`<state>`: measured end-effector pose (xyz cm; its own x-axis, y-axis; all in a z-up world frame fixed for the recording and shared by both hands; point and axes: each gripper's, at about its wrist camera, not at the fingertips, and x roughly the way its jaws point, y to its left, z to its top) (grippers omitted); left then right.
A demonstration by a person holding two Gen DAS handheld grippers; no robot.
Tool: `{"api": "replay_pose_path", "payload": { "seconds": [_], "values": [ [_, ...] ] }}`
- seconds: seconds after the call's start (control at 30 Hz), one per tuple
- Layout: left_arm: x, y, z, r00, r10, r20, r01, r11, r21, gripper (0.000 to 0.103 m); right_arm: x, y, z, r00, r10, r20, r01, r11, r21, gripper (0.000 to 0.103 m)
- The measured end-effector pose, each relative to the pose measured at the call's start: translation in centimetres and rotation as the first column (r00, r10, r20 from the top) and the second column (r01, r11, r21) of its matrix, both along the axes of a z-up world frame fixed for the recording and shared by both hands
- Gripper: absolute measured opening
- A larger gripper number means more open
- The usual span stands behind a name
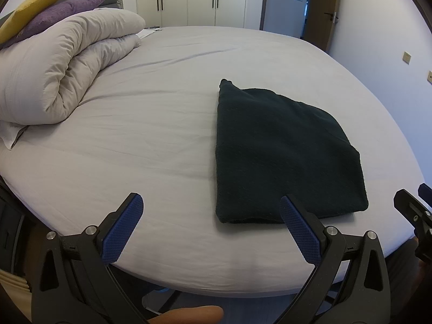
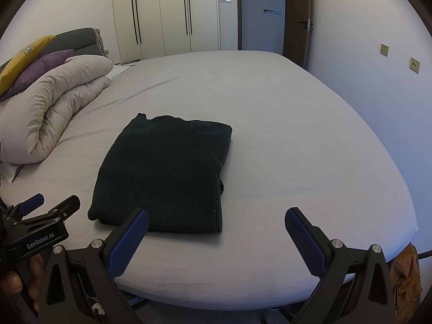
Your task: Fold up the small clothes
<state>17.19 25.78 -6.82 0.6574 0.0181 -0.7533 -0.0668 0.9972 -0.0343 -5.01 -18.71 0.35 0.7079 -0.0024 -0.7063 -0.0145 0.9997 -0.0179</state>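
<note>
A dark green garment [image 1: 286,154] lies folded into a flat rectangle on the light grey bed [image 1: 151,140]; it also shows in the right wrist view [image 2: 164,172]. My left gripper [image 1: 210,205] is open and empty, held over the bed's near edge, its right finger just in front of the garment's near left corner. My right gripper [image 2: 216,218] is open and empty, near the garment's near right corner. The left gripper shows at the left edge of the right wrist view [image 2: 51,205], and the right gripper at the right edge of the left wrist view [image 1: 413,197].
A rolled beige duvet [image 1: 62,67] with a purple pillow [image 1: 56,16] and a yellow pillow [image 1: 37,0] lies at the bed's left. White wardrobes [image 2: 164,13] and a door [image 2: 294,19] stand behind. Orange cloth [image 2: 407,278] hangs below the bed's right corner.
</note>
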Motion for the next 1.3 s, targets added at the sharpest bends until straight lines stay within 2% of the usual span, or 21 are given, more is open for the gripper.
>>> {"api": "replay_pose_path", "payload": {
  "seconds": [1.3],
  "values": [
    [-0.15,-0.15,-0.12,1.0,-0.005,-0.003,0.005,1.0,-0.009,0.103,-0.23,-0.19,-0.16,1.0,0.003,-0.003,-0.003,1.0,-0.002,0.103]
  ]
}}
